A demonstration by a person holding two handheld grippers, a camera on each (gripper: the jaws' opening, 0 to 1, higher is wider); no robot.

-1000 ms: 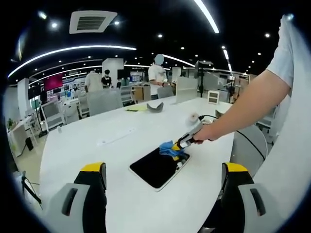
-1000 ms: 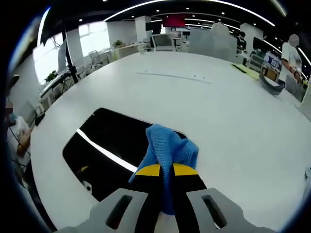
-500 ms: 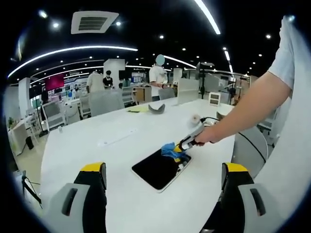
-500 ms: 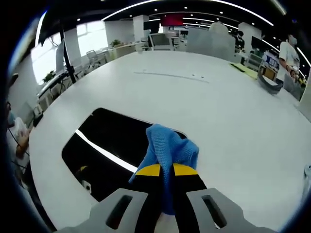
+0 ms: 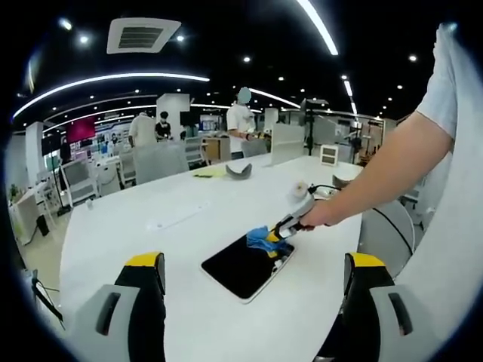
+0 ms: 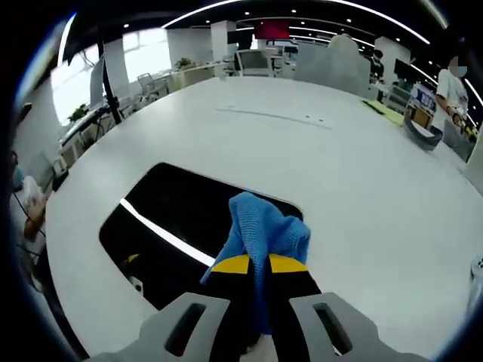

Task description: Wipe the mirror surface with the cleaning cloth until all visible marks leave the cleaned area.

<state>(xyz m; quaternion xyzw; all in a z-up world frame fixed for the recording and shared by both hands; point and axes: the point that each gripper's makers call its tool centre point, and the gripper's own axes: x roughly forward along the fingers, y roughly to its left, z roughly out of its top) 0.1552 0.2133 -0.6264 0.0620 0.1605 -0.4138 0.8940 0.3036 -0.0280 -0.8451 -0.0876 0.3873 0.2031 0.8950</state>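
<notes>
A dark rectangular mirror [image 5: 240,265] [image 6: 181,230] lies flat on the white table [image 5: 181,226], reflecting a ceiling light strip. My right gripper [image 6: 259,265] [image 5: 281,230] is shut on a blue cleaning cloth [image 6: 263,230] [image 5: 260,237], which rests on the mirror's edge nearest that gripper. A person's bare arm [image 5: 377,177] holds this gripper from the right in the left gripper view. My left gripper [image 5: 256,264] stands open, well back from the mirror and above the table, with nothing between its yellow-tipped fingers [image 5: 143,262].
A long white strip [image 5: 177,215] [image 6: 275,117] lies on the table beyond the mirror. A grey curved object [image 5: 240,170] and a yellow sheet sit at the far edge. Chairs, desks and several standing people fill the background. A cable [image 5: 324,183] trails near the right gripper.
The right gripper and cloth have shifted slightly along the mirror's edge. The left gripper stays open and nearly still.
</notes>
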